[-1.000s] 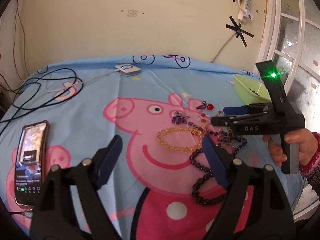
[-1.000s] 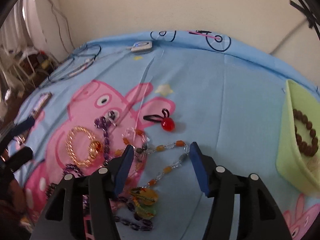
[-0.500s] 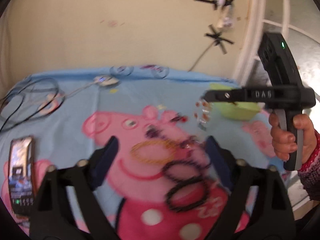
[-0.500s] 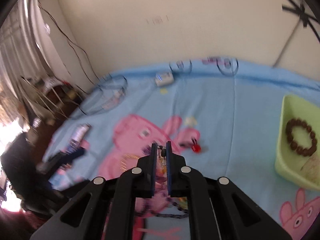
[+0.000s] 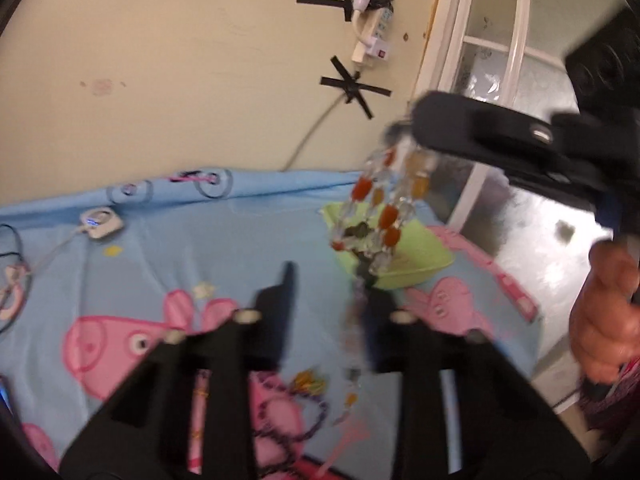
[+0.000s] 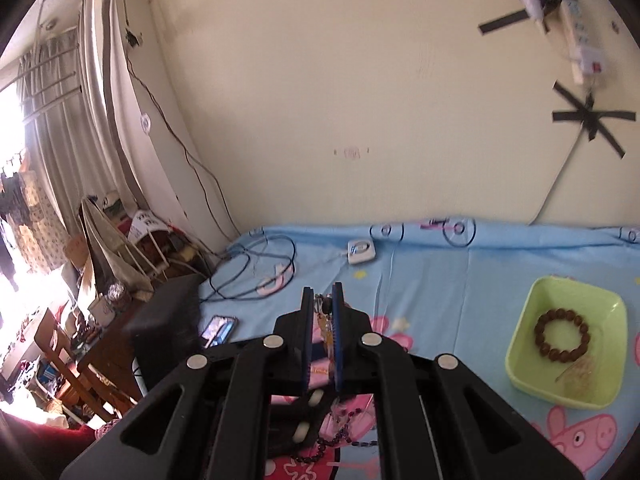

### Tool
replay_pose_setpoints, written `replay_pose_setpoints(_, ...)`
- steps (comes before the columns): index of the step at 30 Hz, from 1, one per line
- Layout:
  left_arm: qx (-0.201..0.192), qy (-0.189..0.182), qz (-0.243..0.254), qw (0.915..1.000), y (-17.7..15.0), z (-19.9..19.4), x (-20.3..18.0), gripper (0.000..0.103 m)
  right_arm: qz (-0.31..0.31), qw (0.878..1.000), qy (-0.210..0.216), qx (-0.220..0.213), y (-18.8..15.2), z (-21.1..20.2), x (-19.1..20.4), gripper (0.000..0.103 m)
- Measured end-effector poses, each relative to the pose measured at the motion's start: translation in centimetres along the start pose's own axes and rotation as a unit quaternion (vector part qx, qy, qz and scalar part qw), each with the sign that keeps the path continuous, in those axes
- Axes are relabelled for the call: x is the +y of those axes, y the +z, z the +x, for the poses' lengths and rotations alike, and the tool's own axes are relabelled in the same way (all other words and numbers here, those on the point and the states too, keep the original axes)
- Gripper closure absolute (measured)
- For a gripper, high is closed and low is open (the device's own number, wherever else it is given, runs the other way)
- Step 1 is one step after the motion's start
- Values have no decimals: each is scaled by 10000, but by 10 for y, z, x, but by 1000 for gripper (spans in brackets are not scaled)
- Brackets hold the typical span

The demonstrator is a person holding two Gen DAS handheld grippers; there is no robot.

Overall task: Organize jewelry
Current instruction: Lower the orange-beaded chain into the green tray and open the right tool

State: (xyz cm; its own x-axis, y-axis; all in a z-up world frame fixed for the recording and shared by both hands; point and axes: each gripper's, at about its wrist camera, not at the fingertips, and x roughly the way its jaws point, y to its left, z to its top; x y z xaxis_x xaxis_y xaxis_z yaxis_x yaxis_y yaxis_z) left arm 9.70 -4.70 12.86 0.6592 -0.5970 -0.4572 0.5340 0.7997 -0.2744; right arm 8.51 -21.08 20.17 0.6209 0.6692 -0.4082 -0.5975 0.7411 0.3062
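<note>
My right gripper (image 6: 322, 308) is shut on a necklace of clear and orange beads (image 5: 380, 216). In the left wrist view the right gripper (image 5: 416, 136) holds it high at the upper right, and the strands dangle in front of the green tray (image 5: 420, 256). My left gripper (image 5: 330, 284) sits below it. Its jaws are closing with a gap still between them, and the necklace's thin lower end (image 5: 354, 320) hangs just inside the right finger. The green tray (image 6: 524, 352) holds a brown bead bracelet (image 6: 562, 336) and a gold piece (image 6: 580, 376).
More jewelry lies on the blue cartoon sheet (image 5: 180, 256), among it a purple bead strand (image 5: 304, 412). A white charger puck (image 6: 361, 251), cables (image 6: 256, 264) and a phone (image 6: 218, 330) lie to the left. A person's hand (image 5: 604, 320) grips the right tool. Furniture crowds the far left.
The right gripper shut on the beaded necklace and lifted it off the sheet. Both grippers rose. The left gripper swung right under the hanging necklace and its jaws narrowed.
</note>
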Motion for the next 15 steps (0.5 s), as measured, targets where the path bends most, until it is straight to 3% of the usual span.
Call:
replay_pose_setpoints(8,-239,-462,149,9985,71,16,-39,87,146,9970,-381,-651,31,-50,-40,103)
replay_pose_setpoints(15,119,-640,319,9974,102,84,-73,87,531,9922,-898,-688,27,-66,-106,103)
